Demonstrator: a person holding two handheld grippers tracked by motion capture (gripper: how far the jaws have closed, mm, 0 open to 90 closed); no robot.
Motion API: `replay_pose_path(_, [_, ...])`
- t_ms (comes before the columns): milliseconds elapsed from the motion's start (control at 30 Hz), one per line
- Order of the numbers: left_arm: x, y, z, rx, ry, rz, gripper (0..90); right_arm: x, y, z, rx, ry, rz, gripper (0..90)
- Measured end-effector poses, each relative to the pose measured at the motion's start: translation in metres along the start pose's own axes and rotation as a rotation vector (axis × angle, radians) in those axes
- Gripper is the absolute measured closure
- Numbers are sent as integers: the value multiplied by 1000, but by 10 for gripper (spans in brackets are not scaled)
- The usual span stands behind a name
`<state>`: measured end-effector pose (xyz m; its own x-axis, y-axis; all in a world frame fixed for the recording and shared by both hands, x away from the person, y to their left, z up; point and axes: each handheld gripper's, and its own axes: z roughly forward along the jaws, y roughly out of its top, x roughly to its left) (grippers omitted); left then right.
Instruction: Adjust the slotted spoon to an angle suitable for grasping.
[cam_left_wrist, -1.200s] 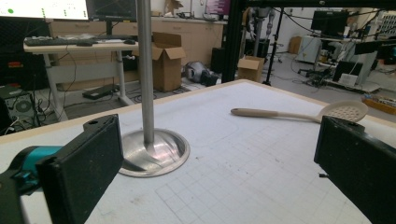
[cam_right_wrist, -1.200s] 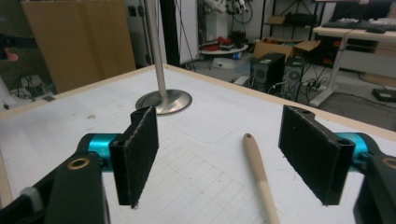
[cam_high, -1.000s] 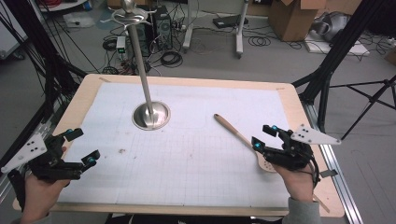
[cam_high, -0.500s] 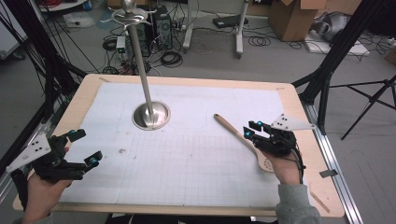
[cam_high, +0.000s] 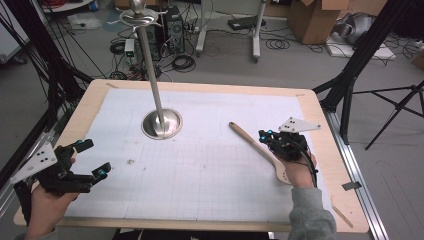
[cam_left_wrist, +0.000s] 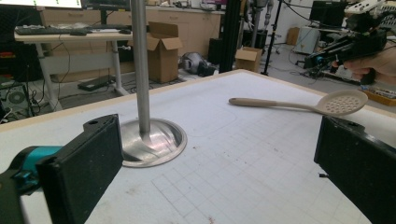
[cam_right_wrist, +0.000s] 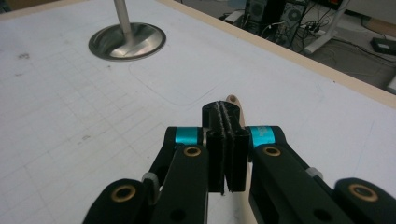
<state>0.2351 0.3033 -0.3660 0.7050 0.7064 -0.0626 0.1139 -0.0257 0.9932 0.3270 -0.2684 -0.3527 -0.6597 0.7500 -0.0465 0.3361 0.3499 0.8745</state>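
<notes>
Meanwhile, swung in from the table's 4 o'clock edge over the last second, the right gripper, now poised above the handle of the slotted spoon, jaws pressed together with nothing between them. Lying flat at 3 o'clock from the steel stand, that spoon, not yet grasped, so probably needing those jaws parted first. Parked at 8 o'clock, the left gripper, jaws wide and holding nothing.

Right gripper closes in over the slotted spoon

The right gripper now sits farther in from the table's right edge than a second ago, above the slotted spoon handle, jaws pressed together rather than apart
</notes>
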Motion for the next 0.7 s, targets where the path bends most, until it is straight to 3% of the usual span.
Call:
replay_pose_path(300, [0,-2,-1,5,-1,-4,17,-3,-1,16,9,-39,-9,896])
replay_pose_path(500, [-1,-4,-2,12,-1,-6,17,-8,-3,34,9,-49,40,897])
replay_pose_path(700, [-1,-6,-4,13,1,-11,17,-12,-5,52,40,-57,22,898])
